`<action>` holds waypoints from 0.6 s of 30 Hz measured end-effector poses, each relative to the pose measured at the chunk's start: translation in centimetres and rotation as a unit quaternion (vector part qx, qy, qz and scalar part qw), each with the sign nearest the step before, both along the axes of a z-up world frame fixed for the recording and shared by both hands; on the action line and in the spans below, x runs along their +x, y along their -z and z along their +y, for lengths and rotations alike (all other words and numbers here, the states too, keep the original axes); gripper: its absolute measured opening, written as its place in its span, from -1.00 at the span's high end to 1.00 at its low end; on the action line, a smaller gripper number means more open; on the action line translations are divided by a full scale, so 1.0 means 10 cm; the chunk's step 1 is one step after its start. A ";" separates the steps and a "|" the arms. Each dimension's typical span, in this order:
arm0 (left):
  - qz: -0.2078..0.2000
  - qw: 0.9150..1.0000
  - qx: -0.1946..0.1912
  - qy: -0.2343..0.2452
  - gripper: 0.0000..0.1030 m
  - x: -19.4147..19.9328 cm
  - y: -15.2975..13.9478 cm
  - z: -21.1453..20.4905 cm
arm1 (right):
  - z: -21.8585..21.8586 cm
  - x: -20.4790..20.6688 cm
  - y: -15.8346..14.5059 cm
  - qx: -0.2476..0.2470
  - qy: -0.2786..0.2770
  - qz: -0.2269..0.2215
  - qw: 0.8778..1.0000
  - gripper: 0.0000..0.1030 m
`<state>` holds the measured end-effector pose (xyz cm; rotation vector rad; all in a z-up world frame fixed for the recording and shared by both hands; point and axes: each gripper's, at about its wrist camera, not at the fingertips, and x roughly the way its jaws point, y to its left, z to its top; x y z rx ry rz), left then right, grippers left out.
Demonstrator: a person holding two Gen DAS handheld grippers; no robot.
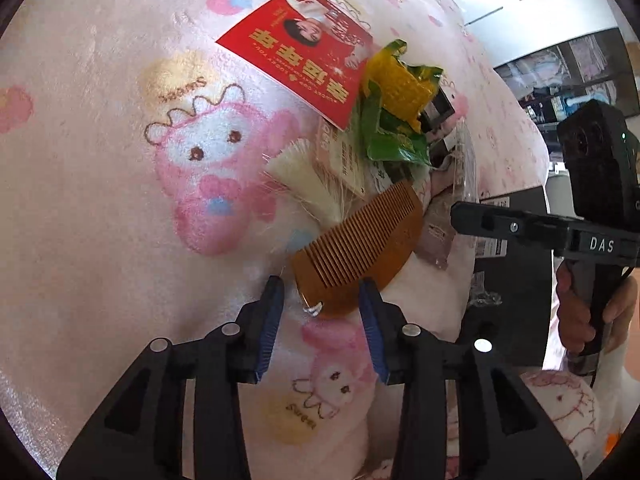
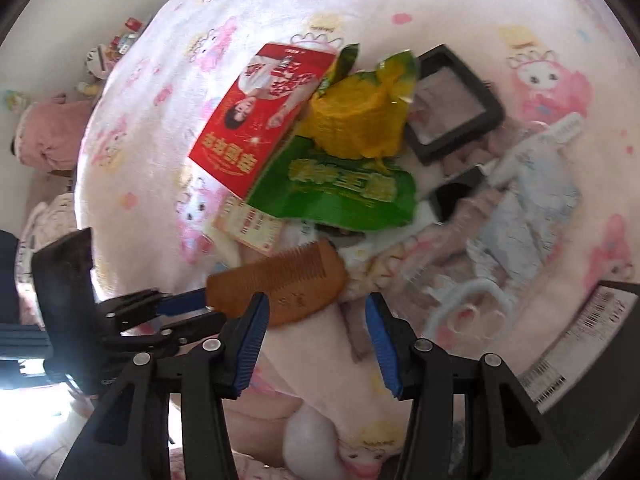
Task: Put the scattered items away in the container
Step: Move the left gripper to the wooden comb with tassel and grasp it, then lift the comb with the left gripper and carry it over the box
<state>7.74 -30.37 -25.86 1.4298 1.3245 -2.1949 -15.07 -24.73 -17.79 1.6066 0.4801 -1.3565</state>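
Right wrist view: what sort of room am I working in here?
Probably a bedroom: a soft pink cartoon-print blanket covers the surface, a pink plush toy lies beside it, small trinkets sit beyond.

Two black handheld grippers with blue pads, and that's us.

Our left gripper [image 1: 321,294] is matte black plastic, with two angular fingers, ribbed blue pads [image 1: 269,328] and round silver screws [image 1: 230,329] on the linkages. Our right gripper [image 2: 316,312] matches it: black frame, blue pads [image 2: 251,344], silver screws [image 2: 211,345]. From the left camera we see its black pistol-style handle [image 1: 588,300], white "DAS" lettering [image 1: 601,245] on the crossbar, a boxy black camera housing [image 1: 600,160] with a tiny green light, and a hand [image 1: 576,320] on the grip.
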 end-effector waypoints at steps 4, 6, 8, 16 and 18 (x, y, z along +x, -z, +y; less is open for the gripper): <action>-0.008 1.000 -0.006 -0.006 0.24 -0.05 0.01 -0.02 | -0.15 0.00 0.19 0.031 -0.014 0.003 0.999 0.10; -0.015 0.999 -0.020 0.021 0.19 -0.11 -0.02 0.04 | -0.19 -0.01 0.22 0.038 -0.019 0.018 0.999 0.10; -0.018 0.999 -0.029 0.030 0.19 -0.12 -0.03 0.05 | -0.23 0.00 0.28 0.038 -0.031 0.002 0.999 0.10; -0.027 0.999 -0.021 0.010 0.26 -0.18 -0.04 -0.02 | -0.28 0.18 0.30 0.031 -0.063 0.009 0.997 0.29; -0.022 0.999 -0.043 0.022 0.26 -0.22 -0.22 0.02 | -0.19 0.21 0.14 0.015 -0.056 0.021 0.998 0.34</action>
